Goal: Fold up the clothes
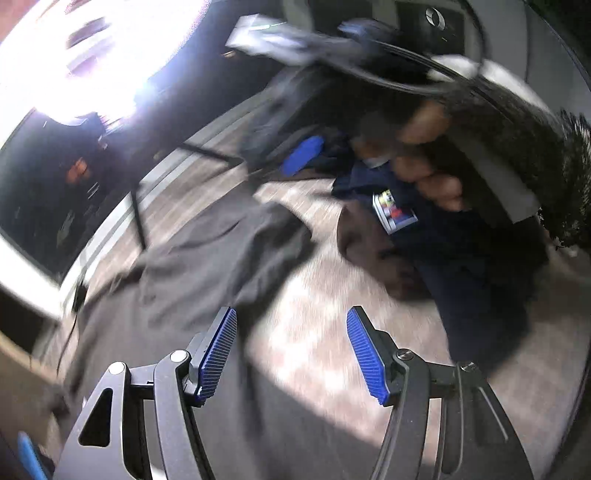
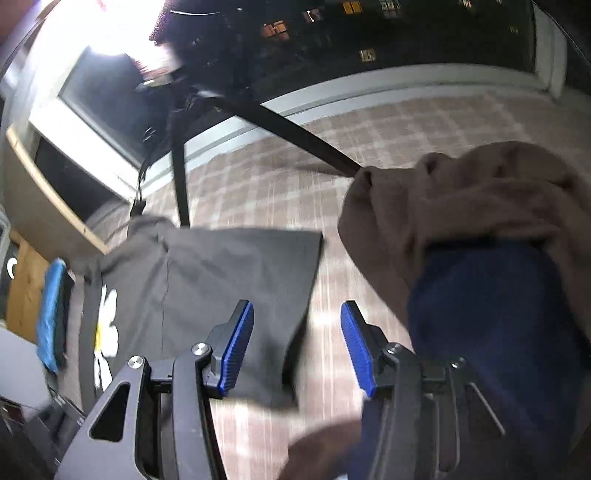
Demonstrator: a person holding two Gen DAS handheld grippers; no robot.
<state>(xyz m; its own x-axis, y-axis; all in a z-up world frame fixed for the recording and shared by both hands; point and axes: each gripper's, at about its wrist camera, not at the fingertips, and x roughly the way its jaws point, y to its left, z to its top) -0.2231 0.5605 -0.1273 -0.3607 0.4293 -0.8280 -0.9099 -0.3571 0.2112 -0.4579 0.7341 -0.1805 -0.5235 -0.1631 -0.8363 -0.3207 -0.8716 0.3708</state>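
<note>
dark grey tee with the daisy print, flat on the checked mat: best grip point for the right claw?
Probably the free far-right corner of the dark grey daisy-print T-shirt. Its straight edges meet there on the bare checked mat, clear of the brown garment. Bring the open, empty right claw in from the mat side, one pad sliding under the edge.

A checked tablecloth point(image 2: 369, 133) covers the surface, black stand legs point(image 2: 181, 177) rising before a dark window point(image 2: 406, 33).

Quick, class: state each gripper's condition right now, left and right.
Left gripper: open, holding nothing.
Right gripper: open, holding nothing.
</note>
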